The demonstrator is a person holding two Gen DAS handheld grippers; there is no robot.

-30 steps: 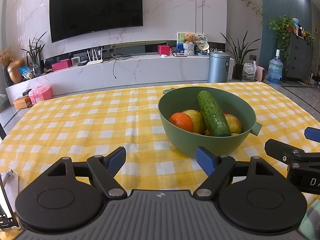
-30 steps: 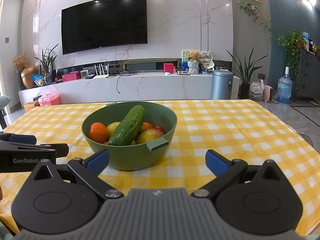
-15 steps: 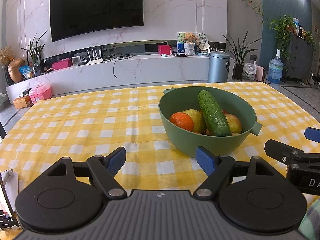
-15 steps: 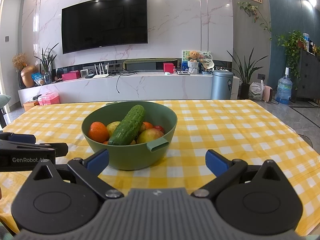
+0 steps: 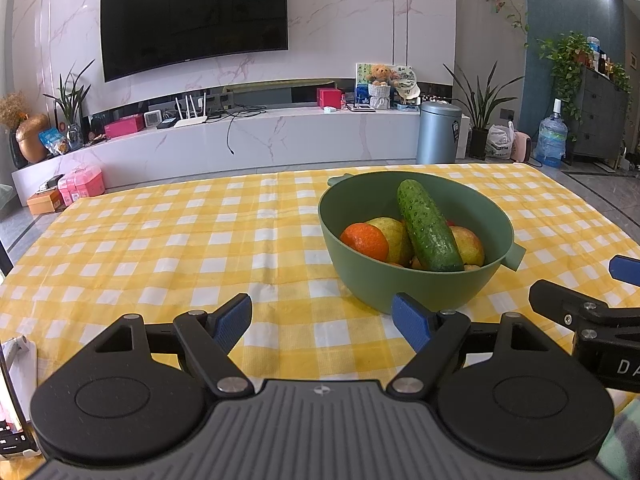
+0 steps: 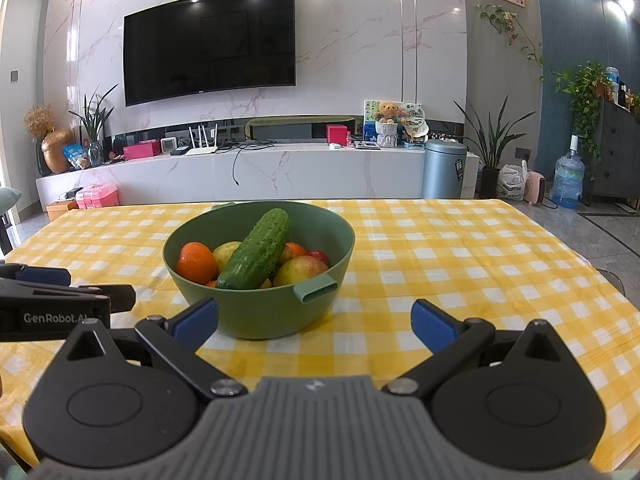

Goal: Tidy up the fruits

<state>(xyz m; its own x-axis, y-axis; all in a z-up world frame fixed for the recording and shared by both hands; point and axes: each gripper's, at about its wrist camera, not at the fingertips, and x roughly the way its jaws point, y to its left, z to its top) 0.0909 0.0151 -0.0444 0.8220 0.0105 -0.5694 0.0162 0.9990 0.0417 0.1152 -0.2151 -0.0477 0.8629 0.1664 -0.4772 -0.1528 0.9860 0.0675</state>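
Note:
A green bowl [image 5: 424, 292] stands on the yellow checked tablecloth [image 5: 160, 248]; it also shows in the right wrist view [image 6: 260, 312]. In it lie a cucumber [image 5: 427, 226] [image 6: 256, 255], an orange [image 5: 365, 241] [image 6: 197, 262], yellow-red apples [image 5: 468, 245] [image 6: 306, 270] and other fruit partly hidden beneath. My left gripper [image 5: 322, 322] is open and empty, just in front and to the left of the bowl. My right gripper [image 6: 315, 322] is open and empty, in front of the bowl's right side. Each gripper shows at the edge of the other's view.
The tablecloth [image 6: 460, 264] covers the table to its far and side edges. Beyond it are a white TV bench [image 5: 248, 144], a grey bin [image 5: 438, 132], plants and a water bottle [image 6: 567, 178] on the floor.

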